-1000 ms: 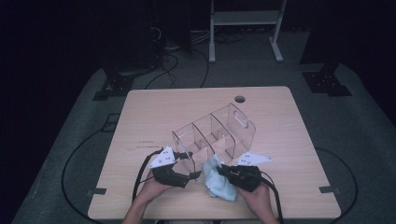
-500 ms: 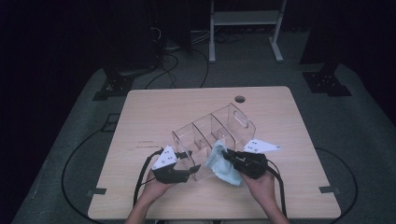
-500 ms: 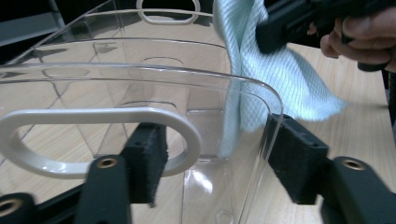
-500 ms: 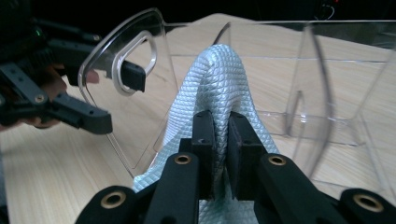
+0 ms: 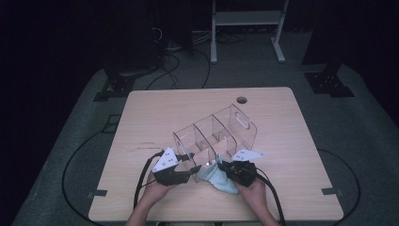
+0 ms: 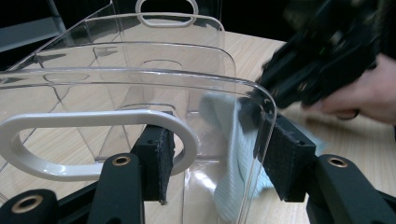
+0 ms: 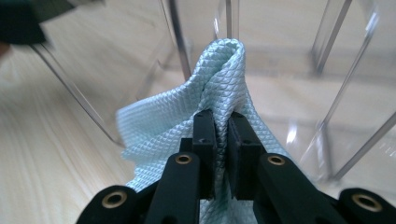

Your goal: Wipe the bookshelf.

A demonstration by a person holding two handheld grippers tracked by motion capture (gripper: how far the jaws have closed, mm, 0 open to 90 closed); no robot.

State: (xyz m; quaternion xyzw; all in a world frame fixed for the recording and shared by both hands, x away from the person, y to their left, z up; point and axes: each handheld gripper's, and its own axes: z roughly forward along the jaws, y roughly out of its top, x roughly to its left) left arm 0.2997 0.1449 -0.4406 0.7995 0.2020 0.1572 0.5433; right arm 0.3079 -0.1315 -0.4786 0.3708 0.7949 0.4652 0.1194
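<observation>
Cloth [image 7: 219, 88] clamped in right tool [image 5: 234, 168] touches organizer [image 5: 216, 134] rim; left tool [image 5: 190, 170], closing, straddles its end wall.

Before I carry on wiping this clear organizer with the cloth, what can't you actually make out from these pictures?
- Left gripper: its pads straddle the clear organizer end wall; whether they press it is unclear through the plastic.
- Cloth: its lower part is cut off by the right gripper view's bottom edge and hidden behind the right gripper.
- Right gripper in the left gripper view: motion-blurred.
- High view: cloth contact with the organizer too small to judge.
</observation>
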